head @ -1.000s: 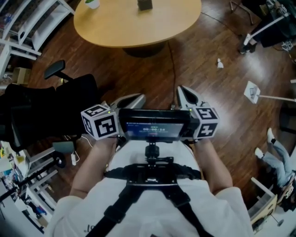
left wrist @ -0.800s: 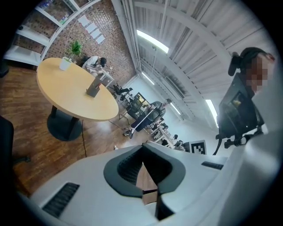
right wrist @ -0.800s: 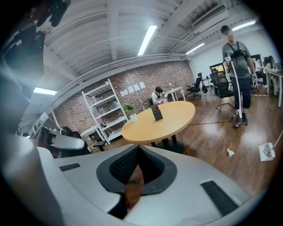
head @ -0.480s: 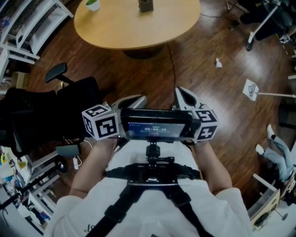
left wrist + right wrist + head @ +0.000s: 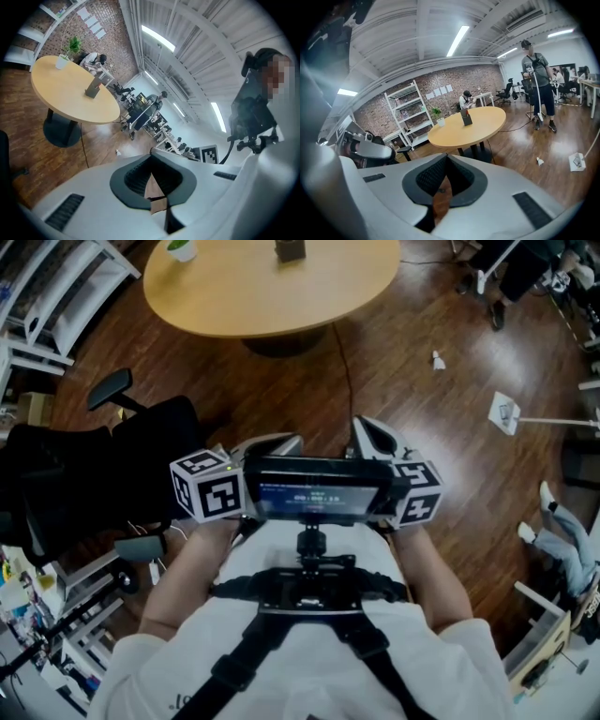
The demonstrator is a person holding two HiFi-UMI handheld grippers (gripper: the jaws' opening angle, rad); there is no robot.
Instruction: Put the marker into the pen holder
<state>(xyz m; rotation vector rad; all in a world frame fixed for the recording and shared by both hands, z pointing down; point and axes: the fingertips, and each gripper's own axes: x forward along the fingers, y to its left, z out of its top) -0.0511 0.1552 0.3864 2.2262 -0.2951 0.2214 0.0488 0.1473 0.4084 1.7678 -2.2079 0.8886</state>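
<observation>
Both grippers are held close to the person's chest, far from the round wooden table (image 5: 272, 287). On that table stands a dark pen holder (image 5: 291, 249), also seen in the left gripper view as a pen holder (image 5: 93, 87) and in the right gripper view as a pen holder (image 5: 465, 117). No loose marker shows in any view. My left gripper (image 5: 274, 442) is shut with nothing in it, its tips meeting (image 5: 151, 161). The right gripper (image 5: 373, 435) is shut and empty too, jaws closed together (image 5: 446, 160).
A small potted plant (image 5: 181, 247) sits on the table's left side. A black office chair (image 5: 103, 465) stands close at the left, white shelves (image 5: 56, 296) behind it. A cable (image 5: 345, 362) runs across the wood floor. A person (image 5: 536, 70) stands at the right.
The head view has drifted slightly, so the table and floor litter sit a little further left. Both grippers stay at the chest, shut.
</observation>
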